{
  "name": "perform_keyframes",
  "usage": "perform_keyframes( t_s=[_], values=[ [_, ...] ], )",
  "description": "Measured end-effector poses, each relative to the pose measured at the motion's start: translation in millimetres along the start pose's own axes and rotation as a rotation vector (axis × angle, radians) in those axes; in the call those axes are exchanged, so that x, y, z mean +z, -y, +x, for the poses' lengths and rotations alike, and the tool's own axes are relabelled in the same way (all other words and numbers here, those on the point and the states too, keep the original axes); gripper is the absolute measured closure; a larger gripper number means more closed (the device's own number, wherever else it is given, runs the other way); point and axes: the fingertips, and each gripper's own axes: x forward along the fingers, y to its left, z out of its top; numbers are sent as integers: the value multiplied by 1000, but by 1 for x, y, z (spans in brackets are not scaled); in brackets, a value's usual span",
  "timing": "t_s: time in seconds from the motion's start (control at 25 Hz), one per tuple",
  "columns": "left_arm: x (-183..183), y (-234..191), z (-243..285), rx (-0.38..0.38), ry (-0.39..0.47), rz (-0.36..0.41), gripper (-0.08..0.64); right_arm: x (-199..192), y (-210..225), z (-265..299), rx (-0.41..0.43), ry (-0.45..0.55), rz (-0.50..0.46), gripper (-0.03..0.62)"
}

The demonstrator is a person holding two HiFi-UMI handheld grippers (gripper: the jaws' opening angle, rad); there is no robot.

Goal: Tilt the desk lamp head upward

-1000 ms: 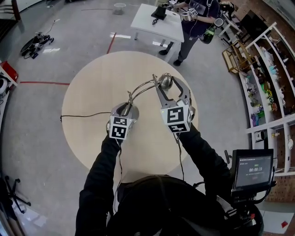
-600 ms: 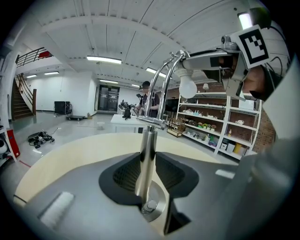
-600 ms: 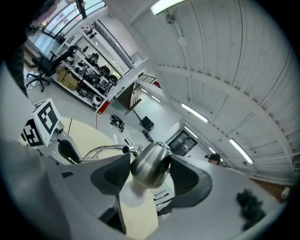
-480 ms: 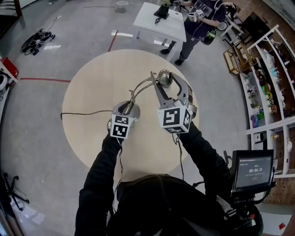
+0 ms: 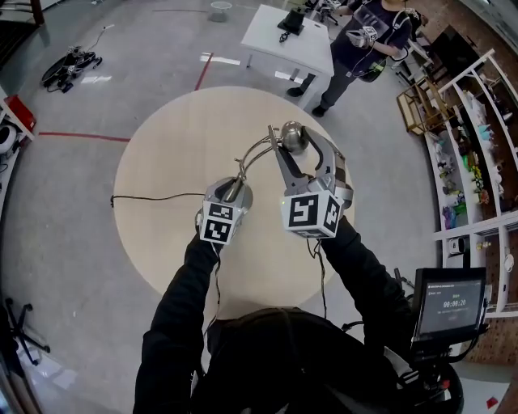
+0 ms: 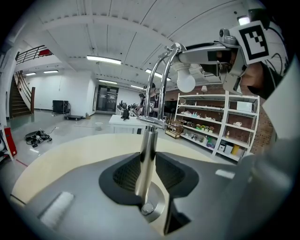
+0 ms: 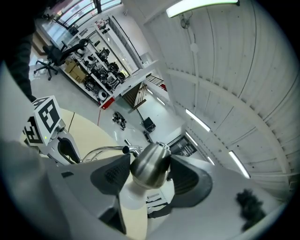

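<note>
With the desk lamp [image 5: 257,152] stood on the round table [image 5: 162,145], its stem [image 6: 146,159] is pinched in the half-closed left gripper [image 5: 232,192] and its head [image 7: 150,164] is clasped in the wide-spread right gripper [image 5: 298,150], from which the smooth head could be lost if it is twisted sharply.

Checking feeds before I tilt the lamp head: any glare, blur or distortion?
Head view: sharp, evenly lit, fisheye bends the shelves. Left gripper view: pole sharp, near foreground soft, corners black. Right gripper view: lamp head carries mild highlights, ceiling lights blown out.
</note>
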Motion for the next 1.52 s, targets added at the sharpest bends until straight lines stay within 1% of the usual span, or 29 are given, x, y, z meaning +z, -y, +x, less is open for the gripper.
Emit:
perform_keyframes(
  t_s=[0.24,0.6,0.84,1.12,1.36,1.52],
  values=[
    [0,2,-1,-6,1,2,454,13,-2,0,4,8,-61,310],
    [0,8,1,-14,3,1,454,34,-10,-2,12,39,-211,310],
    [0,9,3,-21,0,3,454,38,-13,0,12,48,-246,310],
    [0,13,4,-25,6,-35,454,43,-17,-1,24,58,-292,309],
    [2,13,4,-37,1,-26,454,49,-19,0,25,72,-324,310],
    [2,14,3,-37,5,-35,454,56,-23,0,29,87,-358,310]
  ],
)
